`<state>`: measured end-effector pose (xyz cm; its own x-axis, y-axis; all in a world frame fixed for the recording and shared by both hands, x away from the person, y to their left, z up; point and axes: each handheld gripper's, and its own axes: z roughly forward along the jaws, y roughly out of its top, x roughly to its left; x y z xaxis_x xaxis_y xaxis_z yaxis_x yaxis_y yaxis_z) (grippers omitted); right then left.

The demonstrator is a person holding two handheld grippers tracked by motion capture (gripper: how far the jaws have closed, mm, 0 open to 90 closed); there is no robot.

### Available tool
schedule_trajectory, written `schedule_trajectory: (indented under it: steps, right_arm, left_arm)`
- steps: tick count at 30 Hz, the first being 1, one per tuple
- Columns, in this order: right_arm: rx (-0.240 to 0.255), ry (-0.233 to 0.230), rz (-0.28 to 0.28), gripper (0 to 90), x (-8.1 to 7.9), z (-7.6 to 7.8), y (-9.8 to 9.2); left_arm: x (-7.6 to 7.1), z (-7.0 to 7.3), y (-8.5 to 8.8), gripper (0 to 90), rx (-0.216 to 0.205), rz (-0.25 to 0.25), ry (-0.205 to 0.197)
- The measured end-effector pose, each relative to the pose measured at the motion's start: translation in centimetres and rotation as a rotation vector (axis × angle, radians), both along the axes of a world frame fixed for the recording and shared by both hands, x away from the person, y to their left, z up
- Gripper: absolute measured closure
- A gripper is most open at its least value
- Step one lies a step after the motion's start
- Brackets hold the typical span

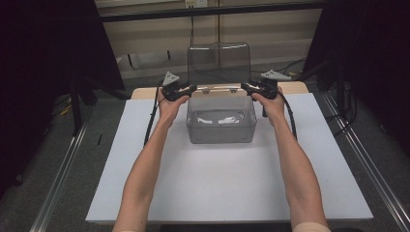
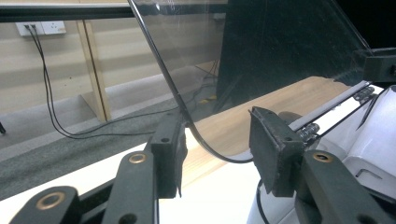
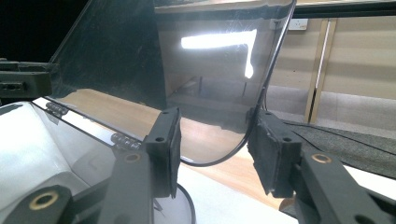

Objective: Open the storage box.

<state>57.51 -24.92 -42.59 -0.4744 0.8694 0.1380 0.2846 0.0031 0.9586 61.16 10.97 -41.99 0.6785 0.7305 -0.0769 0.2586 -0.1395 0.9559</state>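
Clear plastic bin [image 1: 221,120] with its hinged lid [image 1: 218,64] raised upright.

The bin is a see-through, smoky-grey rectangular box with rounded corners, standing upright on the white table top [image 1: 227,179] toward its far edge, about midway across. Pale, crumpled-looking material lies on the bin's floor; what it is cannot be told. The lid, a tinted transparent panel with rounded corners, is joined to the bin's far rim by small hinges [image 3: 122,139] and rises almost vertically above that rim, with scratches and a bright light reflection on its face.
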Motion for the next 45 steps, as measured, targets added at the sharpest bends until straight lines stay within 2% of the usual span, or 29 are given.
schedule_trajectory:
  steps: [3,9,10,15,19,20,21,22,24,27,29,30,31,34,35,36,38,39,40,42,43,44,45]
  right_arm:
    - [0.006,0.006,-0.005,54.6,0.0,0.0,0.0]
    - [0.005,0.007,-0.013,54.6,-0.1,0.0,0.1]
    - [0.011,0.011,-0.018,54.6,0.0,-0.1,0.1]
    - [0.041,0.035,-0.032,51.7,0.0,-0.2,-0.1]
    - [0.024,0.025,-0.046,51.0,0.0,-0.3,0.0]
    - [0.014,0.031,-0.004,63.2,0.0,-0.3,0.3]
    - [-0.006,0.009,-0.023,57.5,-0.1,-0.2,0.4]
    - [-0.036,0.016,-0.045,53.1,-0.1,-0.1,0.4]
    - [-0.033,0.016,-0.06,51.9,0.0,-0.4,0.4]
    - [-0.036,0.008,-0.066,50.4,-0.1,-0.4,0.4]
    - [-0.04,0.007,-0.072,47.2,-0.2,-0.4,0.3]
    - [-0.043,0.003,-0.076,45.9,-0.2,-0.4,0.3]
    - [-0.045,0.003,-0.079,45.6,-0.2,-0.3,0.3]
    - [-0.05,0.004,-0.08,40.3,-0.3,-0.2,0.3]
    - [-0.051,0.01,-0.083,36.0,-0.4,-0.1,0.2]
    - [-0.054,0.007,-0.083,35.4,-0.5,-0.1,0.2]
    - [-0.06,0.006,-0.081,31.7,-0.7,0.0,0.2]
    - [-0.06,0.006,-0.081,31.7,-0.7,0.0,0.2]
    - [-0.067,-0.011,-0.089,32.8,-1.1,0.0,0.3]
    - [-0.07,-0.013,-0.092,32.5,-1.2,0.0,0.4]
    - [-0.07,-0.016,-0.096,29.9,-1.4,0.0,0.4]
    - [-0.062,-0.012,-0.103,22.3,-1.7,0.2,0.3]
    - [-0.065,-0.011,-0.106,20.9,-1.9,0.3,0.2]
  left_arm:
    - [0.0,-0.1,-0.1,54.4,-0.019,0.002,0.004]
    - [0.1,-0.3,-0.2,51.2,-0.026,0.007,0.007]
    - [0.1,-0.4,-0.3,50.7,-0.043,0.015,0.012]
    - [0.1,-0.4,-0.3,46.3,-0.017,0.029,0.005]
    - [0.1,-0.6,-0.4,47.2,-0.007,0.016,0.001]
    - [0.0,-0.7,-0.6,50.7,-0.008,0.013,-0.007]
    - [0.0,-0.8,-0.6,50.7,-0.001,0.023,-0.005]
    - [0.0,-0.8,-0.6,50.0,-0.001,0.023,-0.005]
    - [0.1,-0.8,-0.5,47.8,-0.012,0.028,0.003]
    - [0.0,-0.7,-0.6,47.6,0.012,0.026,-0.017]
    - [0.0,-0.7,-0.6,45.3,0.003,0.031,-0.009]
    - [0.1,-0.8,-0.5,41.4,-0.002,0.051,-0.002]
    - [0.1,-0.8,-0.5,39.2,-0.02,0.056,0.01]
    - [0.0,-0.7,-0.4,38.1,-0.024,0.048,0.016]
    - [-0.1,-0.6,-0.3,31.5,-0.011,0.049,0.017]
    - [-0.3,-0.3,-0.3,29.3,0.003,0.047,0.017]
    - [-0.4,-0.1,-0.2,26.3,0.013,0.041,0.021]
    - [-0.5,0.0,-0.1,26.3,0.017,0.041,0.021]
    - [-0.7,0.2,0.0,21.9,0.022,0.047,0.022]
    - [-0.9,0.2,0.1,21.6,0.02,0.046,0.019]
    - [-1.0,0.3,0.1,21.0,0.021,0.05,0.023]
    - [-1.2,0.4,0.1,16.5,0.012,0.056,0.023]
    - [-1.3,0.5,0.2,15.8,0.01,0.059,0.019]
